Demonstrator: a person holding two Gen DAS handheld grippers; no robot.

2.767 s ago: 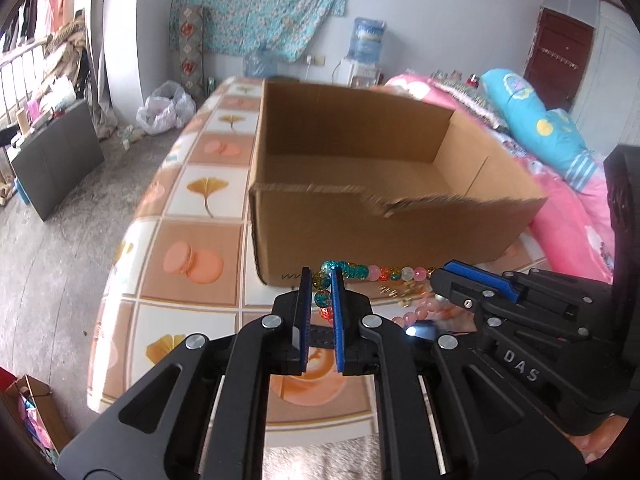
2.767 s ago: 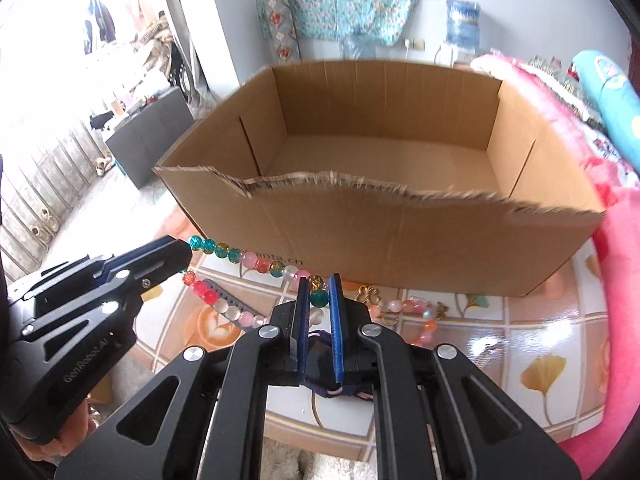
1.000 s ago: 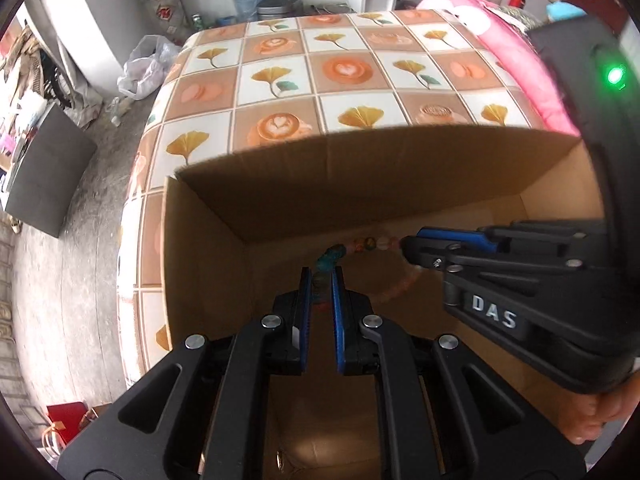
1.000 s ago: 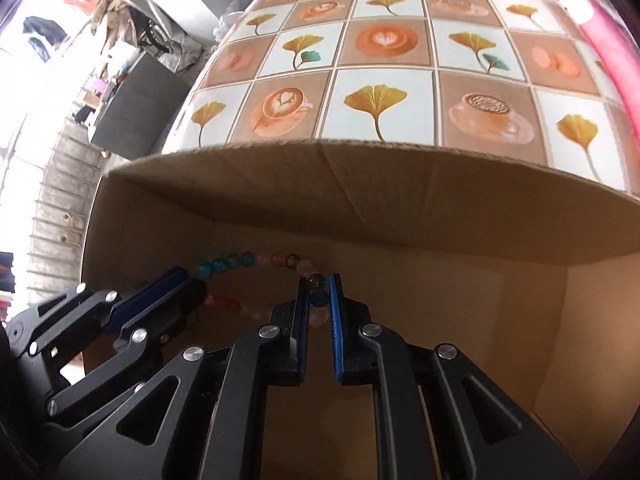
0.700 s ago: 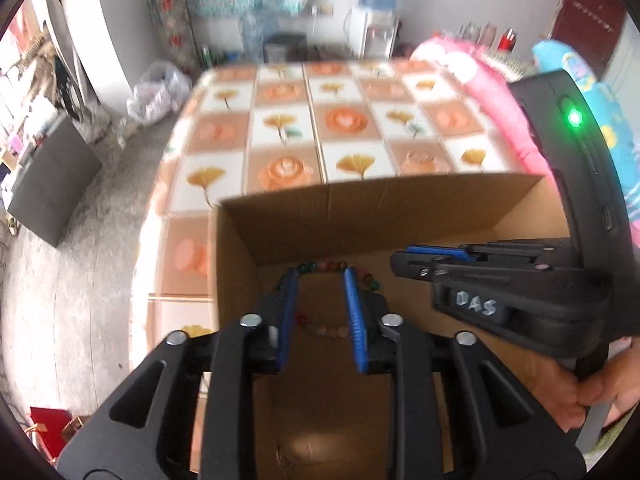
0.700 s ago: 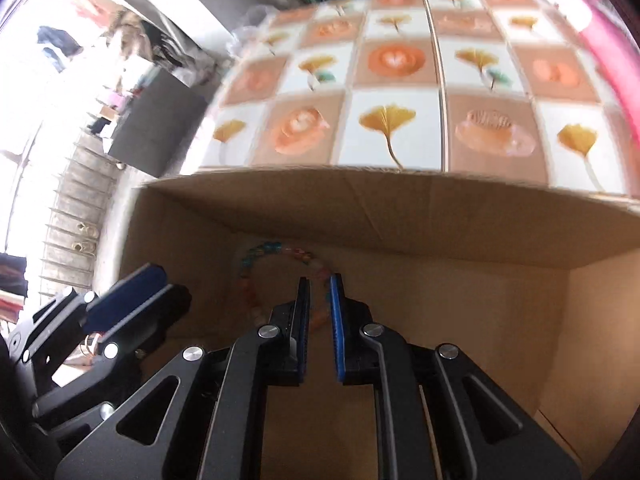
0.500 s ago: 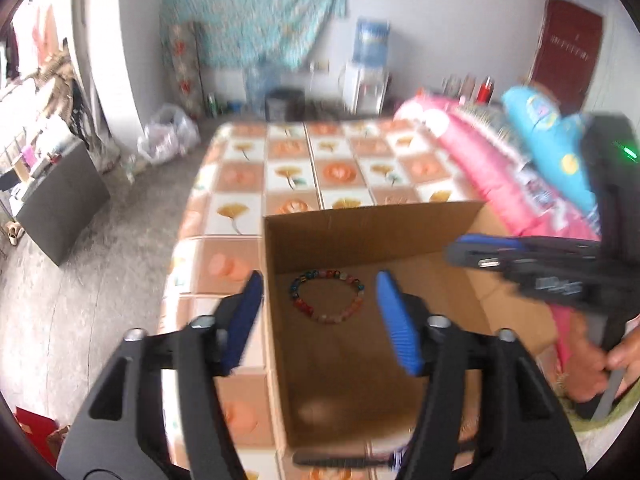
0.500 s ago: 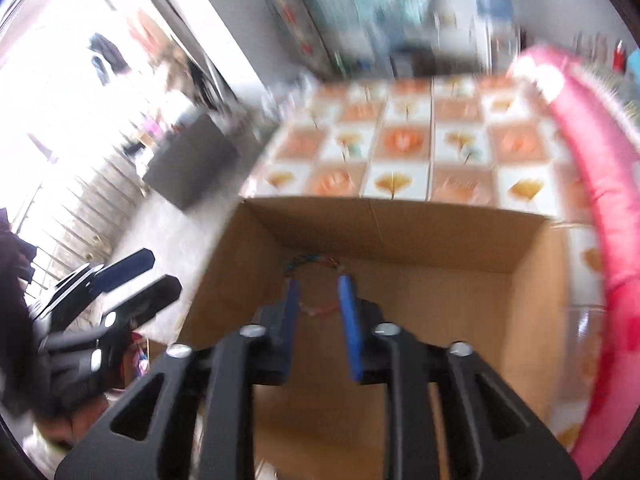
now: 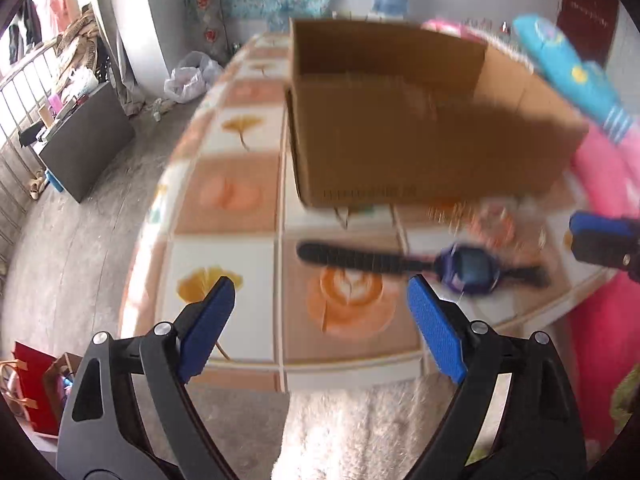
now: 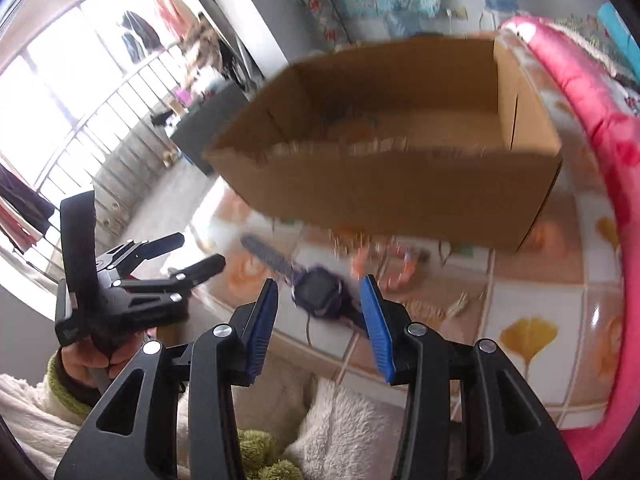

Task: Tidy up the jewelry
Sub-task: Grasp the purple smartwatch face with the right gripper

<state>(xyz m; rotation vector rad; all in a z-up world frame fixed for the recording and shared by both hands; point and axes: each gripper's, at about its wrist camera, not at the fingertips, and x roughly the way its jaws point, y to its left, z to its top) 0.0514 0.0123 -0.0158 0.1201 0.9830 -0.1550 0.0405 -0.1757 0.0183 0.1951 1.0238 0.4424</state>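
Observation:
A watch [image 9: 468, 268] with a purple case and a black strap lies on the tiled table [image 9: 224, 196], in front of the cardboard box [image 9: 400, 140]. My left gripper [image 9: 320, 284] hovers near the table's front edge; its jaws are opening wide with nothing between them. My right gripper [image 10: 319, 284] hangs over the watch [image 10: 318, 292], jaws opening, pads clear of it. Blurred small jewelry [image 10: 384, 264] lies by the box [image 10: 400, 184]. A beaded bracelet [image 10: 348, 128] shows faintly inside the box. The left gripper [image 10: 202, 249] is seen at the left.
Pink bedding [image 10: 592, 92] borders the table on the right. The floor drops off to the left [image 9: 80, 220], with a dark cabinet [image 9: 84, 140] there. A hand in a white fleece sleeve [image 10: 80, 364] holds the left gripper. White fleece [image 9: 360, 432] lies below the table's front edge.
Both grippers let go of the beaded bracelet inside the box, pulled back over its near wall to the table's front, and opened. The watch has come into view.

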